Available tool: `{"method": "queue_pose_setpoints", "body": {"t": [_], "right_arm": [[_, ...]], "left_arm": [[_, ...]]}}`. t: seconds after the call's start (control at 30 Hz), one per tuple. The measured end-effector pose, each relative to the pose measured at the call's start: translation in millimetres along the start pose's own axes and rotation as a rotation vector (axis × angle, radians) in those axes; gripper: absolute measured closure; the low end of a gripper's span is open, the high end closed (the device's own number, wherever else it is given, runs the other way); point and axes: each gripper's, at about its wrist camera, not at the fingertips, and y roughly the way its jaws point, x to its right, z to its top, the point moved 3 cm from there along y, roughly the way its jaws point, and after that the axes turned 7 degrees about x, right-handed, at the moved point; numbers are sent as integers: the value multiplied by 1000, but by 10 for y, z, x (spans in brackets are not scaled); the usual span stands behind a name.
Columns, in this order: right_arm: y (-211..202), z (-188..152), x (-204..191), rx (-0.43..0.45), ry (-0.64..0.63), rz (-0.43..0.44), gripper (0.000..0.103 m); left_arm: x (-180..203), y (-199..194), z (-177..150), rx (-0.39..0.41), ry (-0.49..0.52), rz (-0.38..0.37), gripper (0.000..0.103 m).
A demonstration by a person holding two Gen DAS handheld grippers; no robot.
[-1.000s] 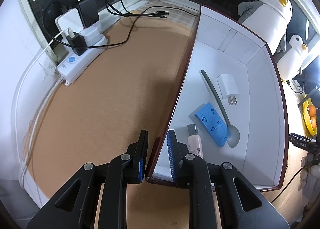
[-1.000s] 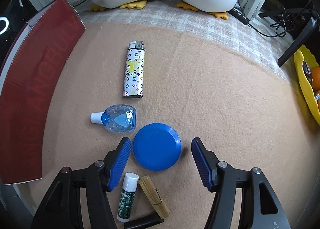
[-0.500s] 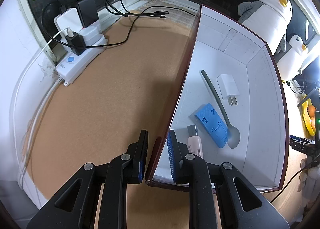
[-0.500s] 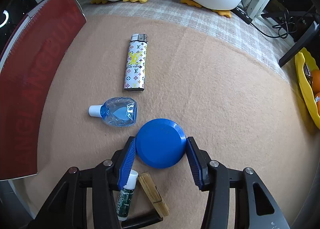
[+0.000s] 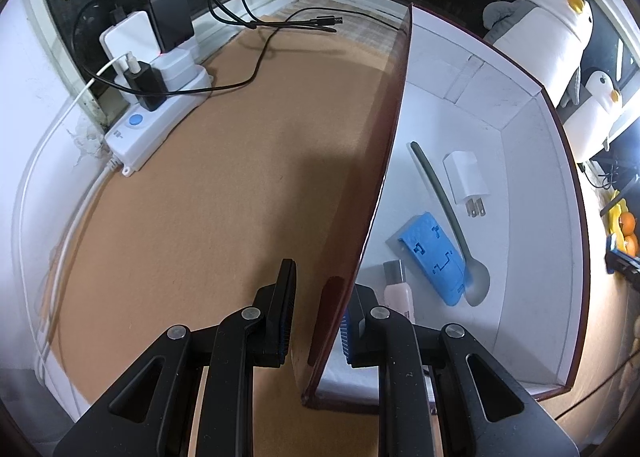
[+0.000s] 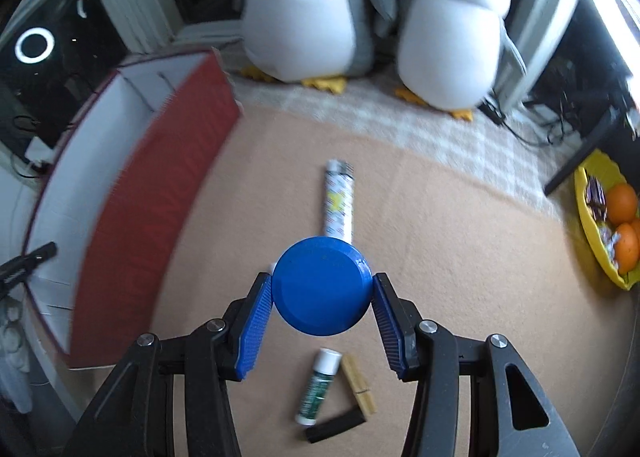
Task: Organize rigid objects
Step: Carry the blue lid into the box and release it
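Note:
My right gripper (image 6: 322, 307) is shut on a round blue lid (image 6: 320, 285) and holds it above the tan mat. Below it lie a patterned lighter (image 6: 339, 201), a green-labelled lip balm (image 6: 318, 387), a wooden clothespin (image 6: 358, 385) and a black stick (image 6: 335, 426). My left gripper (image 5: 316, 327) straddles the near left wall of the red box (image 5: 360, 225), jaws slightly apart. Inside the box lie a grey spoon (image 5: 452, 221), a white charger plug (image 5: 466, 179), a blue plastic piece (image 5: 434, 257) and a pink tube (image 5: 398, 293).
The red box (image 6: 152, 209) stands left of the right gripper. Two penguin plush toys (image 6: 452, 29) sit at the mat's far edge. A yellow bowl of oranges (image 6: 608, 225) is at right. A power strip with chargers and cables (image 5: 156, 113) lies at the far left.
My right gripper closed on the blue lid and lifted it off the mat, tilting up and toward the box. The left gripper stayed at the box wall.

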Motion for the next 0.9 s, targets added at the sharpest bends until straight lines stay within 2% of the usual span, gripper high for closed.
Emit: {"method": "queue_pose_setpoints", "body": {"t": [0.23,0.43,0.6,0.9], "right_arm": [[-295,193,-661,73,-96,94,57],[-325,256,-1237,82,-180,167,57],[-206,261,-1600,71,-242,195,57],[110,215,-2012,34,-308,204,57]], "left_arm": [[32,62,67,9,17,3,85],[40,104,91,15,26,1,91],[55,130,110,21,31,-2,93],[47,156,130,25,32,-4,94]]}}
